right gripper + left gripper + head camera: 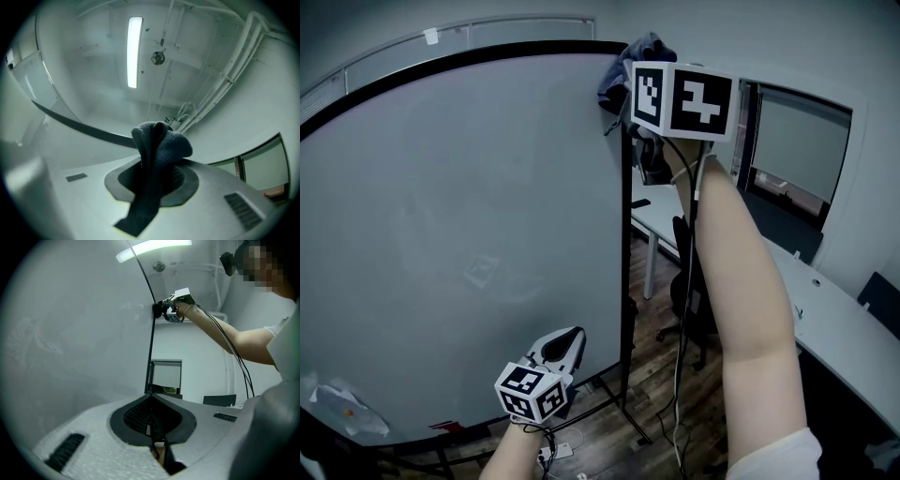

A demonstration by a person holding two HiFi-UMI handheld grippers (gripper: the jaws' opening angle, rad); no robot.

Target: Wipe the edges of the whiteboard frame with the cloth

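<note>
a raised right gripper is clamped on a dark blue cloth, holding it at the top right corner of the whiteboard, where the black frame turns from its top edge to its right side. in the right gripper view the cloth stands between the jaws, bunched into a rounded wad just beyond the tips, with a loose tail hanging back over the gripper body; the dark frame strip runs in from the left and disappears behind the wad. from the head view the cloth overlaps the corner of the frame, directly ahead of the gripper's marker cube, on a bare forearm stretched upward. the left gripper is held low near the board's bottom right, well apart from the cloth, its jaws closed together with nothing between them. beyond the right edge of the board are a long white desk and a dark office chair on a wood floor. a ceiling strip light glows overhead.
</note>
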